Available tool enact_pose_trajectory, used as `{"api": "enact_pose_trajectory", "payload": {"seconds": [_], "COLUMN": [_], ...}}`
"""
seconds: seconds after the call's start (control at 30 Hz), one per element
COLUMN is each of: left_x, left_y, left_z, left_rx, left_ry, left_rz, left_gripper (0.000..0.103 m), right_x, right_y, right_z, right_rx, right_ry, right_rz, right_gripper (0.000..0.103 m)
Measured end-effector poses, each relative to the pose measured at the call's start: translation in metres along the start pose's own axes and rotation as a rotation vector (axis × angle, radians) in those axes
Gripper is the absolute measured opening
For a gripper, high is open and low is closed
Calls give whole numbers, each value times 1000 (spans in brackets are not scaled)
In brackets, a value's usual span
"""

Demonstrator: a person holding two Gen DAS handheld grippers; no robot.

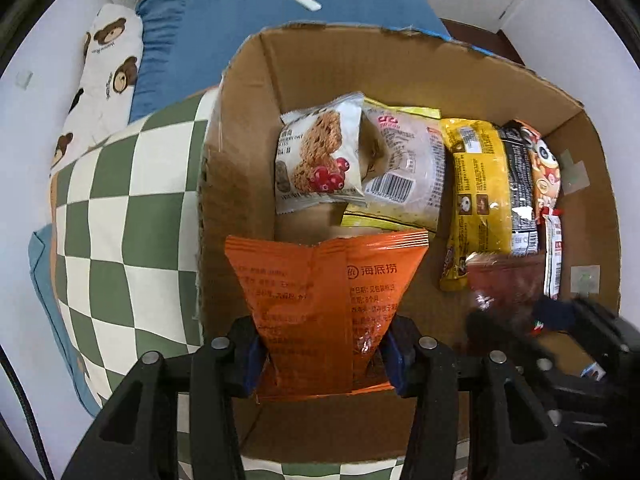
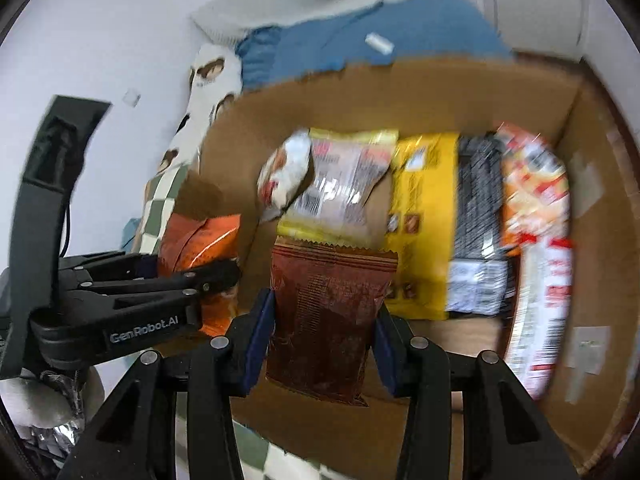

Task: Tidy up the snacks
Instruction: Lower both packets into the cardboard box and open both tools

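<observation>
An open cardboard box holds several snack packs: an oat cookie pack, a clear pack with a barcode, a yellow pack, a black pack and a red-white pack. My left gripper is shut on an orange packet over the box's near left part; it also shows in the right wrist view. My right gripper is shut on a dark red packet over the box's middle, blurred in the left wrist view.
The box sits on a green-and-white checked cushion. A blue pillow and a bear-print pillow lie behind it. A small white object rests on the blue pillow. White walls surround.
</observation>
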State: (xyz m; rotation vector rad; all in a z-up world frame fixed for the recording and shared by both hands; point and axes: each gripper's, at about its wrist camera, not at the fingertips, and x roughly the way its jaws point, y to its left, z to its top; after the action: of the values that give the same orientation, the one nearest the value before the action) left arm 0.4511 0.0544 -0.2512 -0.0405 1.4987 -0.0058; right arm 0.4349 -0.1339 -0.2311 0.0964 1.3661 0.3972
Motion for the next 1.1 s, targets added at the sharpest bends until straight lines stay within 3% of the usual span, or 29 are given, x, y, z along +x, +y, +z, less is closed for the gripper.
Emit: {"api": "enact_pose_trajectory", "payload": {"seconds": [0.03,0.1,0.2,0.33,0.67,1.1], "left_x": [1,5,5,5,-13,-75], "left_y": [1,4,3,-1,-19,-35], "left_z": [1,3,2,1,-18,-55], "left_rx": [-9,-23,-29,-26,-3,13], "left_ry": [2,5,5,-10,-91,-299], "left_rz": [-4,-22,-41,-36,15,16], "left_gripper": [60,68,76,85,85,85], "right_x": [10,24,26,20,-3,-68], "right_y": [-7,-16,-25,-30,-20,-13], "right_z": [1,2,2,1,-12,-36], "right_rx": [35,64,76,69,-4,-11], "right_ry": [40,81,95,93,37,-118], "right_rz": [24,25,-15,-81,-320,-392], "right_gripper": [56,81,94,95,96,96]}}
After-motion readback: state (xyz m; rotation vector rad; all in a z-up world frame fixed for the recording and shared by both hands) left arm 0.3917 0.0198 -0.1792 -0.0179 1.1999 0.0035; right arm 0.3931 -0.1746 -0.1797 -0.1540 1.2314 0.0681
